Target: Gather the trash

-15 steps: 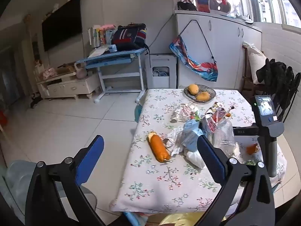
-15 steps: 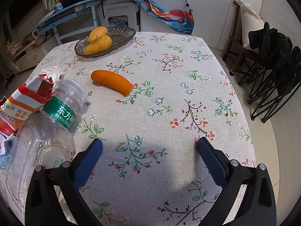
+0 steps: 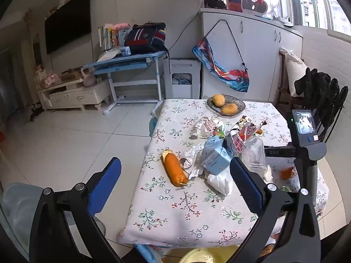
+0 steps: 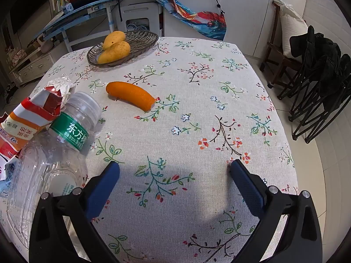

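Left wrist view: left gripper (image 3: 175,184) jaws spread wide, empty, off the near table edge; trash pile of blue carton (image 3: 216,160), crumpled tissue (image 3: 193,160) and clear plastic bottle (image 3: 254,153) sits centre-right on the floral tablecloth (image 3: 175,214). Right wrist view: right gripper (image 4: 174,173) jaws wide apart over bare cloth; the bottle (image 4: 54,153) lies at lower left, just beside the left finger (image 4: 103,188), torn red-orange wrapper (image 4: 28,118) behind it.

Far beyond the tool, two mangoes (image 4: 115,48) lie in a woven basket (image 4: 144,38); folded black chairs (image 4: 318,83) stand to its right.
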Tool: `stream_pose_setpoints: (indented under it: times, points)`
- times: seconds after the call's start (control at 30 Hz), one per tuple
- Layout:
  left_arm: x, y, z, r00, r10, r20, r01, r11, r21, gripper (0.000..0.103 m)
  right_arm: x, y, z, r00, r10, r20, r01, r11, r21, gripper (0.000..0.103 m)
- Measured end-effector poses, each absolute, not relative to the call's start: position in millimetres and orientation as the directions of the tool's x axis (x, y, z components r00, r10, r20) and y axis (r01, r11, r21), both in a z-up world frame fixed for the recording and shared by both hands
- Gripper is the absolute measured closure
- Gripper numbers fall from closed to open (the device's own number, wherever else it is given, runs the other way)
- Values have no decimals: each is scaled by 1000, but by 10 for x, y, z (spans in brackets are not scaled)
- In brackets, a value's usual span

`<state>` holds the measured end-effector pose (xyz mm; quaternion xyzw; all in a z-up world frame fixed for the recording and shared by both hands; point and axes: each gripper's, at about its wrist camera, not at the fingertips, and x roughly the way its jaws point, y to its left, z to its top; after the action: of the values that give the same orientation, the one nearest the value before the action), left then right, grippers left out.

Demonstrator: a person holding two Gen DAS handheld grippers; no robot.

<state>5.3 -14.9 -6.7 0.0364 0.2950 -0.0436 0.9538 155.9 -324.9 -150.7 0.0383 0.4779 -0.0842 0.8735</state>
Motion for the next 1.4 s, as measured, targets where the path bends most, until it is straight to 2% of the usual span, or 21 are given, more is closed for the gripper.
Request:
stream_pose_setpoints:
  times: [0.97,1.1,1.27,1.4]
  points:
    - [98,-287,-187,802,-41,-597,97,993,62,7,1548,-3244,-1520,528,-118,-841,200,980,-12,7]
    - [81,-304,-187,807,-35,-590,93,993,67,7,1501,-3280,-1507,480,-123,-869,214,977,-20,7]
    - [10,-207,-129,821,-32,-570,73,996,50,7,1169,-3276,-1170,533,-190,-824,265,963,-51,7]
    - [-137,-100,-22,838,-23,-545,65,996,57,7,672,-3113,-678,646,-188,-740,251,968,-27,7]
